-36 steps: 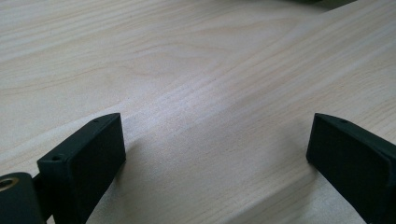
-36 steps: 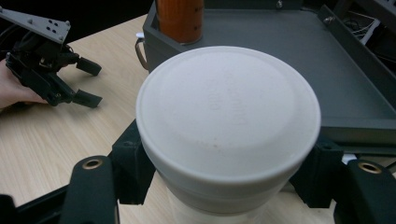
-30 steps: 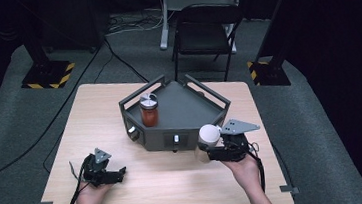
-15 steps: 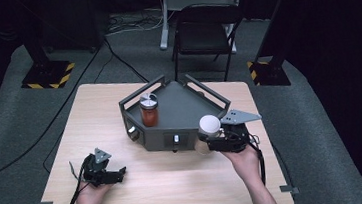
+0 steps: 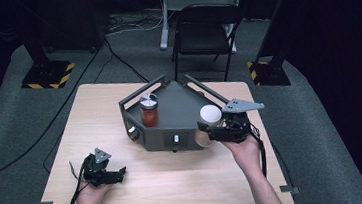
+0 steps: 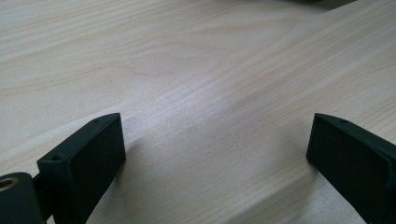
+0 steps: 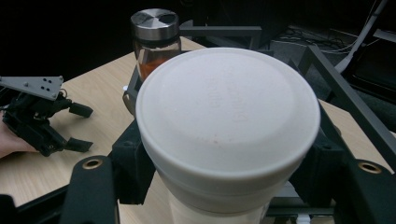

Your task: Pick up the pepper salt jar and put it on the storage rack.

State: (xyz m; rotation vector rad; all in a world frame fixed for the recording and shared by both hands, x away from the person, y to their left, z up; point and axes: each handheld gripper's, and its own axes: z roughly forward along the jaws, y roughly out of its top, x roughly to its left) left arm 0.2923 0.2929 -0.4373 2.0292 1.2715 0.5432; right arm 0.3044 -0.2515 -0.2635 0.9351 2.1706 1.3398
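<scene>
The white jar (image 5: 210, 115) sits clamped in the right claw (image 5: 207, 129), right of centre in the high view, at the near right corner of the grey tray (image 5: 180, 109). In the right gripper view its lid hides the jar's body. An orange jar (image 5: 149, 110) stands at the tray's left side, well apart. The left claw (image 5: 120, 174) rests spread wide, holding nothing, lower left, with bare tabletop (image 5: 176, 183) around it.

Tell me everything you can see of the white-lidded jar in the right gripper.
The white-lidded jar is a round, pale container with a broad matte plastic-looking lid bearing faint embossing and a narrower body below. It stands upright, clamped just under the lid by the right gripper, at the front right corner of the grey tray.
</scene>
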